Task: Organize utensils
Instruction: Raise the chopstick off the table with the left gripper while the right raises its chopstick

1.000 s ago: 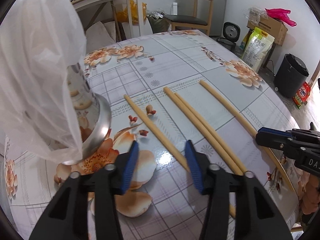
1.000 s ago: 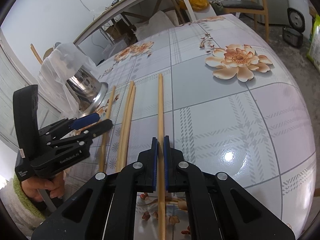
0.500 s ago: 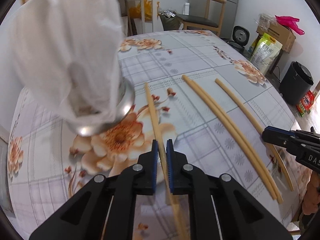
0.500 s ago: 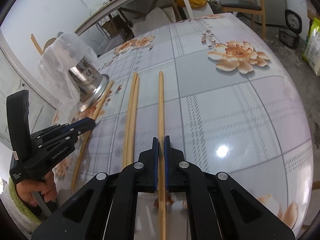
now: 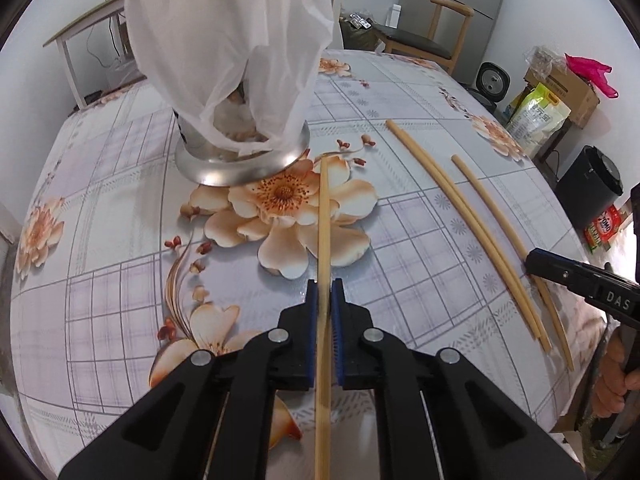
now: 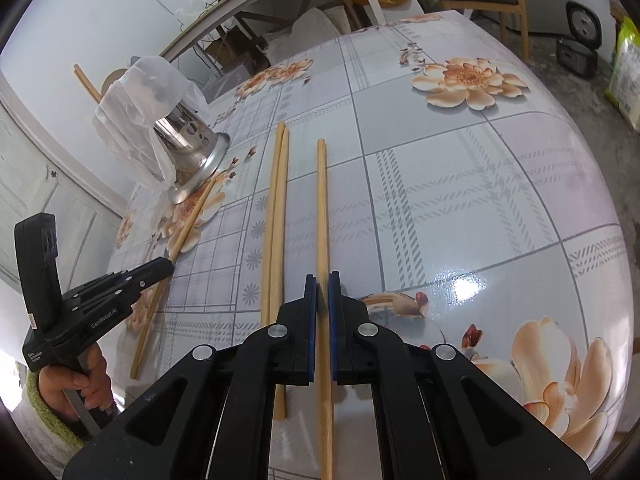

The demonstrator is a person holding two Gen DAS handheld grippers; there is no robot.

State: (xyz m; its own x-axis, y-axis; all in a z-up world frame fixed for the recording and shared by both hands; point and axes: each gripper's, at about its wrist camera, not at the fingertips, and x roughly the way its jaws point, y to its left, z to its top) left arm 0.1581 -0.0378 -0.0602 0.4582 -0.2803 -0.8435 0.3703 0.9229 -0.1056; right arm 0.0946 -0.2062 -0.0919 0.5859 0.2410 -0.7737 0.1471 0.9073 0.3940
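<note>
**Two Black Grippers and a Fuzzy Green Sleeve**

The left black plastic gripper with blue pads [image 5: 324, 300] had two thick arms with long cut-out holes. Round silver screws sat on its joints. From the other camera, its side carried small white letters and a tall black block stood up at its back. A hand [image 6: 74, 384] was wrapped around its grip, and a fuzzy green sleeve cuff [image 6: 44, 416] showed at the wrist.

The right black plastic gripper with blue pads [image 6: 322, 296] looked just the same, with silver screws too. Its side showed the white letters "DAS".
</note>
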